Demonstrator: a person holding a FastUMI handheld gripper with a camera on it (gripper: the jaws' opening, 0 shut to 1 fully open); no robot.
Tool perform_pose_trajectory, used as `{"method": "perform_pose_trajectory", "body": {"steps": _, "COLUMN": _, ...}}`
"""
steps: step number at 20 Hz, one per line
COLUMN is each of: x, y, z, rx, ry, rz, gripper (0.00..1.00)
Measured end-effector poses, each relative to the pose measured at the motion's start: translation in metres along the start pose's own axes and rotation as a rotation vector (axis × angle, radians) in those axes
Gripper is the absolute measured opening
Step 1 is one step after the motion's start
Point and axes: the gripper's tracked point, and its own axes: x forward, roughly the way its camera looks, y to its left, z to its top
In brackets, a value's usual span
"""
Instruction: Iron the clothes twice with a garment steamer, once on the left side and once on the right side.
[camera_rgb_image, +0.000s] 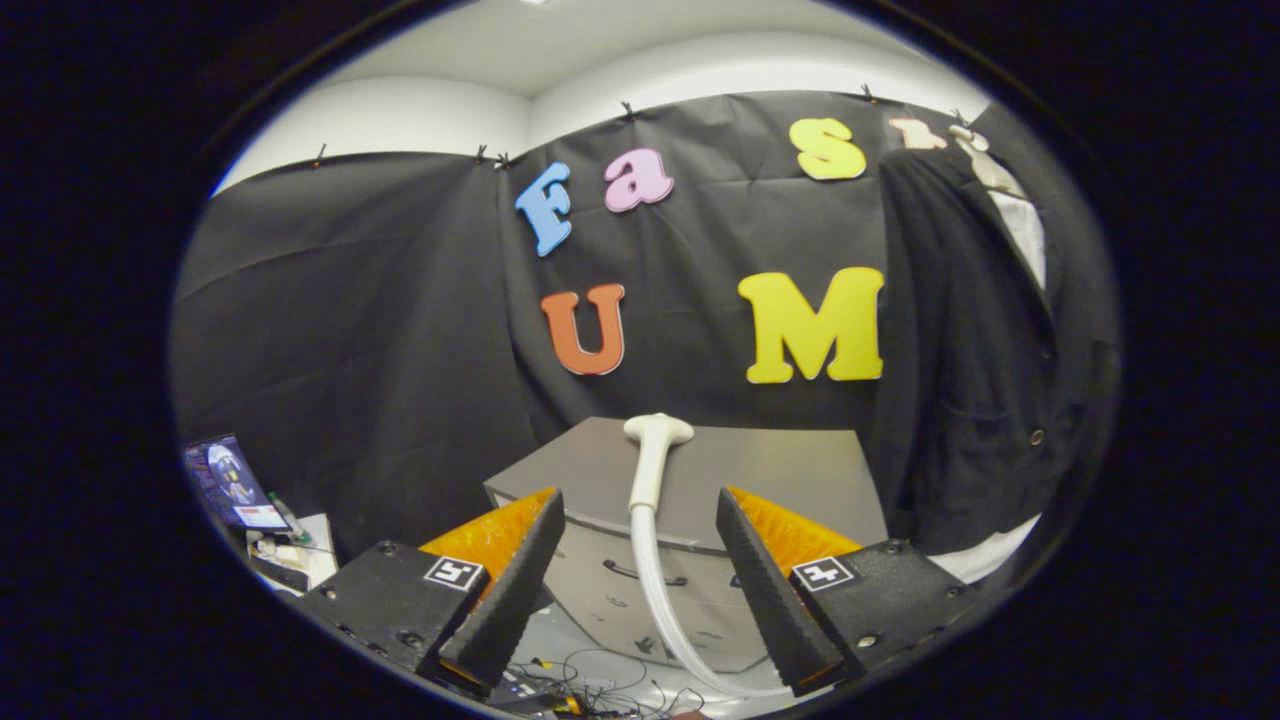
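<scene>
A white garment steamer head (652, 455) lies on top of a grey cabinet (790, 475), its pale hose (650, 585) trailing down over the cabinet's front between my fingers. My gripper (638, 590) is open, a short way back from the steamer, with nothing held. To the right of the cabinet hangs a dark jacket (985, 340) on a hanger, with a white shirt collar (1025, 230) showing inside it.
The cabinet's drawer front with a handle (640, 575) faces me. Loose cables (590, 680) lie on the floor below the fingers. To the left, a small screen (228, 482) and oddments sit on a low surface.
</scene>
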Motion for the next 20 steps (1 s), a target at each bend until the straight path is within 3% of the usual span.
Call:
{"method": "perform_pose_trajectory", "body": {"steps": 3, "x": 0.076, "y": 0.002, "z": -0.003, "rx": 0.025, "ry": 0.109, "rz": 0.060, "gripper": 0.97}}
{"method": "perform_pose_trajectory", "body": {"steps": 7, "x": 0.165, "y": -0.011, "z": -0.017, "rx": 0.022, "ry": 0.270, "rz": 0.070, "gripper": 0.96}}
{"method": "perform_pose_trajectory", "body": {"steps": 13, "x": 0.254, "y": -0.022, "z": -0.032, "rx": 0.035, "ry": 0.422, "rz": 0.018, "gripper": 0.92}}
{"method": "perform_pose_trajectory", "body": {"steps": 18, "x": 0.279, "y": -0.024, "z": -0.040, "rx": 0.042, "ry": 0.468, "rz": -0.015, "gripper": 0.72}}
{"method": "perform_pose_trajectory", "body": {"steps": 20, "x": 0.280, "y": -0.023, "z": -0.036, "rx": 0.084, "ry": 0.474, "rz": -0.028, "gripper": 0.53}}
